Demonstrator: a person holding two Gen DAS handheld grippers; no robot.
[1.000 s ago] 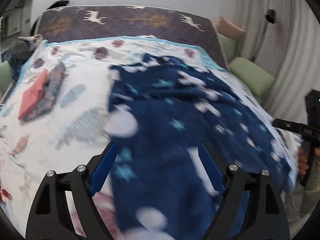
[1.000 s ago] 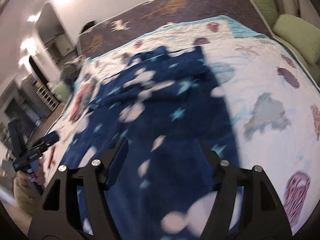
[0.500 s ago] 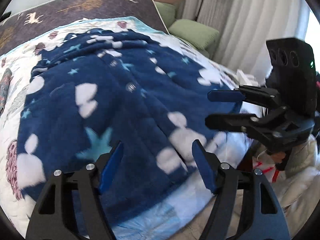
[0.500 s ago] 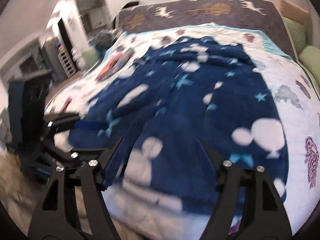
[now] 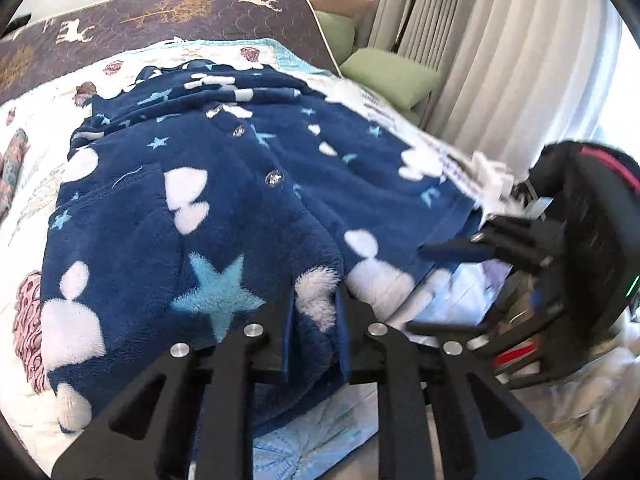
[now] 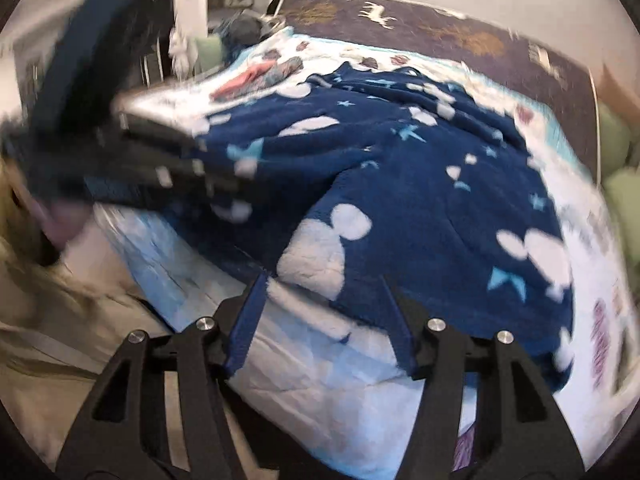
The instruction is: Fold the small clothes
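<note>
A navy fleece garment (image 5: 224, 208) with white shapes, light blue stars and buttons lies spread on the bed; it also shows in the right wrist view (image 6: 420, 200). My left gripper (image 5: 316, 312) is shut on its near hem, fleece pinched between the blue pads. My right gripper (image 6: 320, 312) is open at the hem's corner, its fingers straddling the edge without closing. The right gripper also appears at the right of the left wrist view (image 5: 520, 248). The left gripper shows blurred at the left of the right wrist view (image 6: 152, 160).
The bed has a white patterned quilt (image 5: 36, 120) and a dark headboard with deer (image 5: 160, 12). Folded red and patterned clothes (image 6: 260, 72) lie at the far side. Green cushions (image 5: 388, 76) and white curtains (image 5: 500, 60) stand to the right.
My left gripper has come down to the garment's near hem and closed on it. My right gripper has dropped to the hem's corner, still open. Both views swung toward the bed's near edge.
</note>
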